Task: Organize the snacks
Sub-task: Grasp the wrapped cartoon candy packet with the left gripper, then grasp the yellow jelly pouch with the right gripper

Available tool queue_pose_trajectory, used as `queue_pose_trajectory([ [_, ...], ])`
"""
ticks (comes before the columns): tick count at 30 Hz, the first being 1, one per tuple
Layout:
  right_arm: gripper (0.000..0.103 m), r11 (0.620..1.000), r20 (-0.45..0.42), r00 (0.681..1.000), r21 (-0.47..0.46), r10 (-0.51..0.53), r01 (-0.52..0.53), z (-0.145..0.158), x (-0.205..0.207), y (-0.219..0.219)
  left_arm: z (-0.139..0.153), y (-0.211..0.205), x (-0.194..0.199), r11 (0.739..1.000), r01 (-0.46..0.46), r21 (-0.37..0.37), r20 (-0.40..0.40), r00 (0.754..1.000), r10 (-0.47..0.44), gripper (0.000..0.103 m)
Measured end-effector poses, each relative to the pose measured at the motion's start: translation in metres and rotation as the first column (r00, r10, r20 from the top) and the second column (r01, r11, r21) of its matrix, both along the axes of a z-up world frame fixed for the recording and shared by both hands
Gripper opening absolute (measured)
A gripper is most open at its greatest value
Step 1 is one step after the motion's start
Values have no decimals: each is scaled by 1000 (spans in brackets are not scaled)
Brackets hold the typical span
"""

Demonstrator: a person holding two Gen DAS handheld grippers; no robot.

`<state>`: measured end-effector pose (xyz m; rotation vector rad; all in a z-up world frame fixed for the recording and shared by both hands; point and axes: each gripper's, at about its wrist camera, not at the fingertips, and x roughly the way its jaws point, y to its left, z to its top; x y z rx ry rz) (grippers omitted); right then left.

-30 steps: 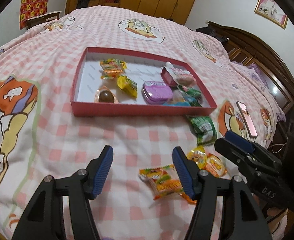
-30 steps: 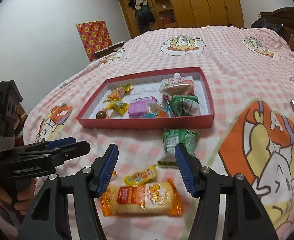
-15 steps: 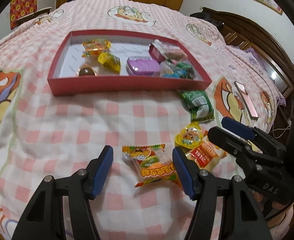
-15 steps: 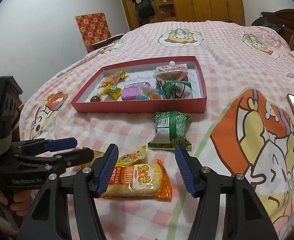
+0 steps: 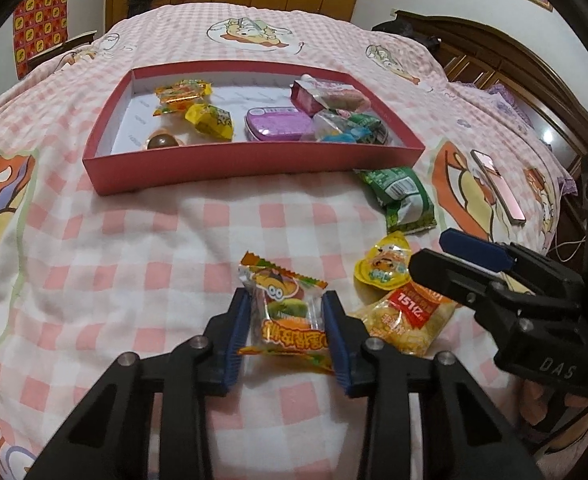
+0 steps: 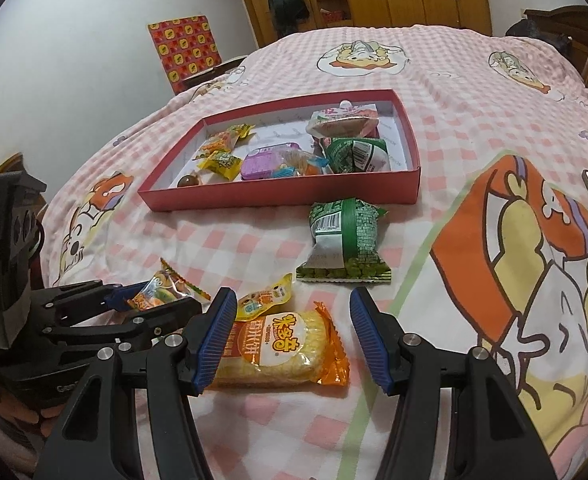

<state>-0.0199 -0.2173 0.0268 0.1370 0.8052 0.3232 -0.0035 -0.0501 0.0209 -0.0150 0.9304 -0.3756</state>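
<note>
Right now the orange-and-green candy packet lies on the pink checked bedspread, pinched between the blue ribbed pads of the left tool, whose jaws have just been closing onto its crinkly clear wrapper. In the left wrist view the packet sits at about six o'clock from the red box; the right wrist view shows the same packet side-on, its serrated end sticking out of the clenched tool at about nine o'clock.

The right tool stands released, its jaws apart over the rice cracker pack — a glossy orange bag of yellow ridged crackers. Only the right wrist view shows its white round label with Chinese characters; the left wrist view shows instead a red patch with "151" on it. A small yellow jelly cup with a cartoon face touches the cracker pack at its twelve o'clock side. Farther toward the box lies a green pea snack bag, barcode up, just beside the box's near wall.

Inside the box are a purple oval tin, a yellow wrapped sweet, a brown ball and more wrapped snacks. The right tool's body reads "DAS" in the left wrist view. A pink phone lies at three o'clock on the bedspread.
</note>
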Motion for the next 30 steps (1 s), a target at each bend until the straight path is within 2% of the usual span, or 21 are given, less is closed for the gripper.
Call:
queue_pose_trajectory([
  [17, 60, 998, -2, 999, -25, 50, -50, 3, 5, 30, 7, 32, 10, 994, -94, -64, 8, 996, 94, 37],
  [26, 60, 998, -33, 999, -50, 29, -30, -8, 11, 35, 2, 37, 10, 993, -98, -72, 0, 995, 98, 37],
  [30, 56, 998, -43, 999, -64, 22, -25, -13, 11, 37, 1, 38, 10, 992, -98, -76, 0, 995, 98, 37],
])
